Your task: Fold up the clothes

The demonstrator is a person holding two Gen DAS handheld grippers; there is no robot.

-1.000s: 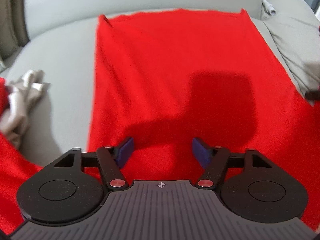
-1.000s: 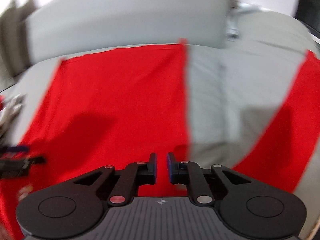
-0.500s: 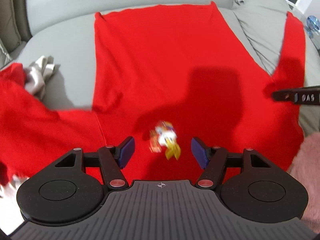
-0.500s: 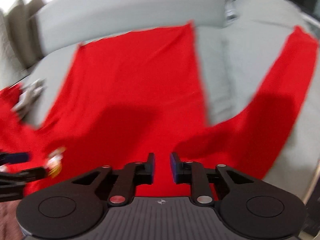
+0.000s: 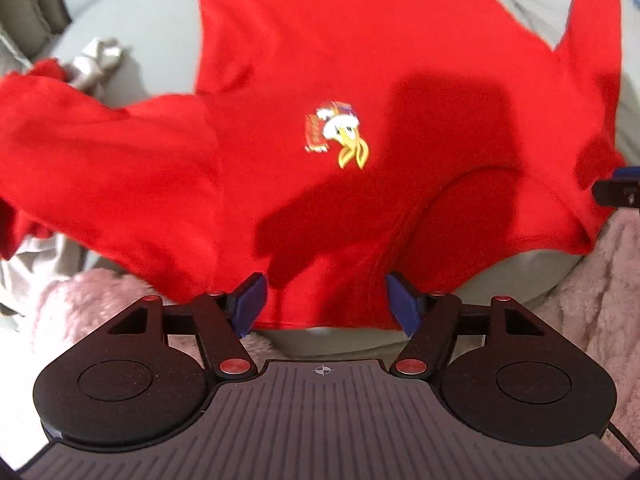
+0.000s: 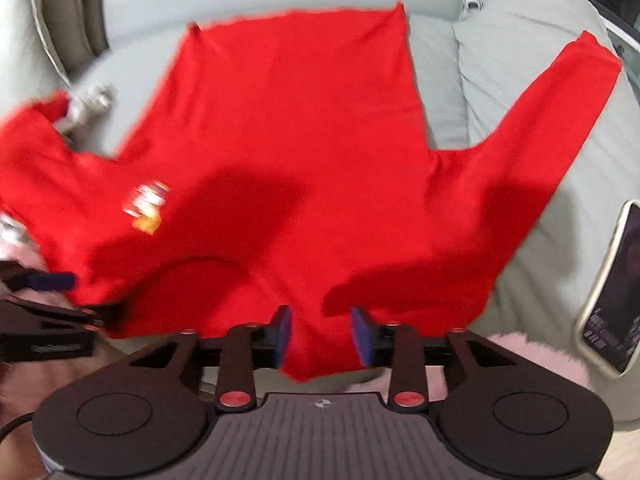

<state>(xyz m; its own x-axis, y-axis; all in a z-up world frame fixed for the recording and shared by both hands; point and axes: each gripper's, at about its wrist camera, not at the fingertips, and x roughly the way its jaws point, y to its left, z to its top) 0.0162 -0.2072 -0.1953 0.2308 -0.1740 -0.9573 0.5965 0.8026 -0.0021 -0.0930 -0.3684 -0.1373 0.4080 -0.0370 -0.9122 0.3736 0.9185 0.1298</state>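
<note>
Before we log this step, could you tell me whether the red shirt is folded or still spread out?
Spread out. The red shirt lies flat on the grey sofa, both sleeves extended sideways, its cartoon print showing.

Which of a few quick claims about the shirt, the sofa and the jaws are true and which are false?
1. The shirt is red. True.
2. The shirt is already folded into a small square. False: it lies spread out on the sofa, sleeves out to the sides.
3. A small cartoon print shows on the shirt. True.
4. The left gripper is shut. False: its jaws stand wide apart.
5. A phone lies to the right of the shirt. True.
6. The right gripper clamps the shirt. False: its jaws have just been opening, and the cloth lies loose between them.
</note>
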